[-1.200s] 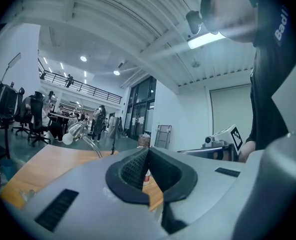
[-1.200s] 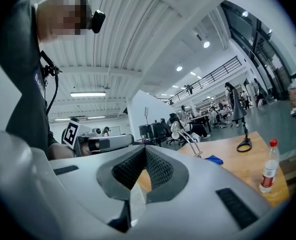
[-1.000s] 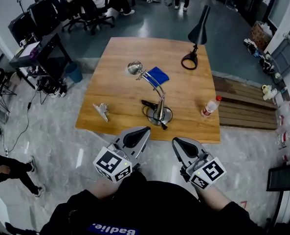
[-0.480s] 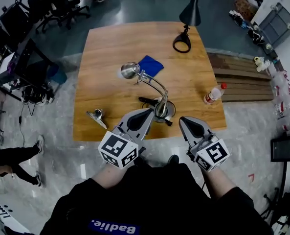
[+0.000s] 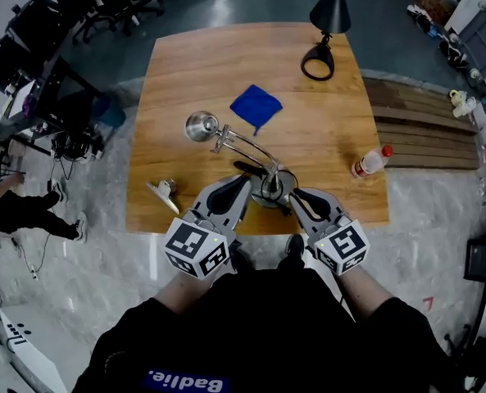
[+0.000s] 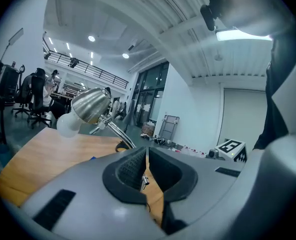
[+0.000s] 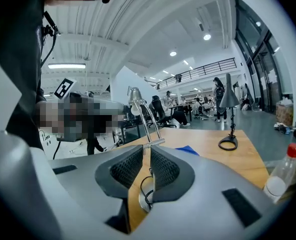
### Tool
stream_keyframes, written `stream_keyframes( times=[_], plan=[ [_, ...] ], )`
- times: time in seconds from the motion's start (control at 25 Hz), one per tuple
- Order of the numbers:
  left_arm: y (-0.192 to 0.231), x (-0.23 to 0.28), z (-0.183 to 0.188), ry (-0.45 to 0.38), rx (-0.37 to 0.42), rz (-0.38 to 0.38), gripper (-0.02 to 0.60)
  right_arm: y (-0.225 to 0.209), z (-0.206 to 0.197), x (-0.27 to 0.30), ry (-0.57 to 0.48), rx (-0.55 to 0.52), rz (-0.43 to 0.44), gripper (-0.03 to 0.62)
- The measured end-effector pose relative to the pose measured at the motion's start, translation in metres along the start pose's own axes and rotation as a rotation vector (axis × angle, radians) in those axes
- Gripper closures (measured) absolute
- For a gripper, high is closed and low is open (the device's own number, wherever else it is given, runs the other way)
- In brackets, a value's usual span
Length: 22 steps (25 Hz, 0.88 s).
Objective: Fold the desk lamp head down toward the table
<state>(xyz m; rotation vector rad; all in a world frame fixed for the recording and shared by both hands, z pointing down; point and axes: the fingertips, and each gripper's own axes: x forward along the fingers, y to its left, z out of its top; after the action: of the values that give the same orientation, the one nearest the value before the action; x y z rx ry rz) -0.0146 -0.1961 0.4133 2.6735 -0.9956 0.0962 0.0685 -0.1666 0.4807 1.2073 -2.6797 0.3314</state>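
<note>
Fold yet to begin: lamp head point(image 5: 200, 125) stands raised beyond the clenched, empty left gripper point(image 5: 241, 183); right gripper point(image 5: 297, 195) jaws, just opening, hold nothing.

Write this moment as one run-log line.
left gripper: shut, empty | right gripper: jaws just opening, nothing between | silver lamp: head raised

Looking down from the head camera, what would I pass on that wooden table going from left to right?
Small metal clip → silver lamp's head → blue cloth → black desk lamp → plastic bottle with a red cap.
</note>
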Motion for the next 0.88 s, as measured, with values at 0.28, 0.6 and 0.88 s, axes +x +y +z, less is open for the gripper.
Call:
stream_keyframes(
  times=[0.28, 0.6, 0.88],
  plan=[
    [0.01, 0.016, -0.004, 0.033, -0.041, 0.063, 0.547, -0.016, -0.017, 0.03, 0.058, -0.005, 0.065, 0.483],
    [0.025, 0.028, -0.007, 0.042, -0.139, 0.109, 0.468, -0.023, -0.037, 0.06, 0.126, -0.069, 0.083, 0.444],
    [0.035, 0.039, 0.005, -0.008, -0.194, 0.117, 0.469, -0.021, -0.042, 0.082, 0.14, -0.134, 0.11, 0.444]
  ],
)
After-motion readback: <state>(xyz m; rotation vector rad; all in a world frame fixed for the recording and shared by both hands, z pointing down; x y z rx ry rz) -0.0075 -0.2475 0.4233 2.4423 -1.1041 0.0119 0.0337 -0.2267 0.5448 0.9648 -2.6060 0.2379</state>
